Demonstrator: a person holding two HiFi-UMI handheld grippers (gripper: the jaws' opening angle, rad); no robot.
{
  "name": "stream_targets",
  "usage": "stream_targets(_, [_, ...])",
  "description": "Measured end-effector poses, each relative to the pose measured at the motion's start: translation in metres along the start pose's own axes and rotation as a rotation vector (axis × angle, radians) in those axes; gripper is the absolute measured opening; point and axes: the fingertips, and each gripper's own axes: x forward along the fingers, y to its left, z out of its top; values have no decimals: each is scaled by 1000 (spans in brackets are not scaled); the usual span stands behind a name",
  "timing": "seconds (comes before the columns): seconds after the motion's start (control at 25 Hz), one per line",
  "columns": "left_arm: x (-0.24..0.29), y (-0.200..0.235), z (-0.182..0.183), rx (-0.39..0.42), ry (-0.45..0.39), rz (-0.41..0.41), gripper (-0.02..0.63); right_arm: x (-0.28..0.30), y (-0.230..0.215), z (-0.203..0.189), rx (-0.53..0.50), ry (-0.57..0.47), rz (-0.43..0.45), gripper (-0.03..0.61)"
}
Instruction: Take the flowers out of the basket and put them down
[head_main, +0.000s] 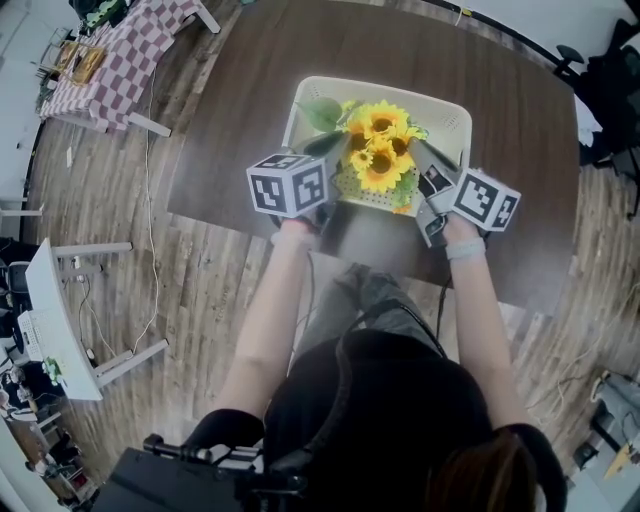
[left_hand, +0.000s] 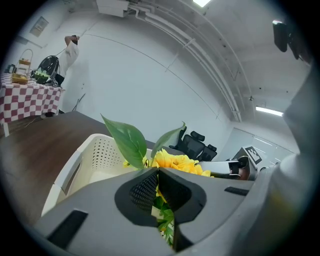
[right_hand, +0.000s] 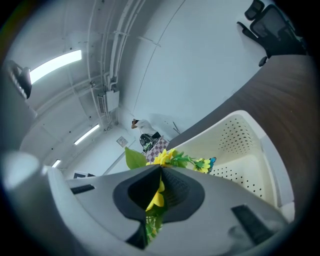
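Where the person's forearms (head_main: 268, 310) reach up from the bottom of the head view, they meet at mid-frame, angled slightly inward. The left gripper (left_hand: 158, 186) and right gripper (right_hand: 159, 192) tilt gently downward. Each is clamped tight on the flowers (head_main: 380, 150) from opposite sides. Jaws and blossoms hide the stems. The bunch sits over the near half of the white basket (head_main: 455, 115) on the dark table (head_main: 240, 100).

basket (head_main: 455, 118) on bench (head_main: 230, 110), mid-bench | flowers (head_main: 380, 150) at basket's near side | left hand-held gripper (left_hand: 158, 174) left of flowers, right hand-held gripper (right_hand: 161, 174) right of them | checked table (head_main: 110, 50) on floor, far left behind bench
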Motion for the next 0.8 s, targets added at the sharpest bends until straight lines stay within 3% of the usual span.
stream_targets(0.8, [-22, -37, 39, 122, -115, -43, 3, -30, 40, 29, -48, -141, 30, 5])
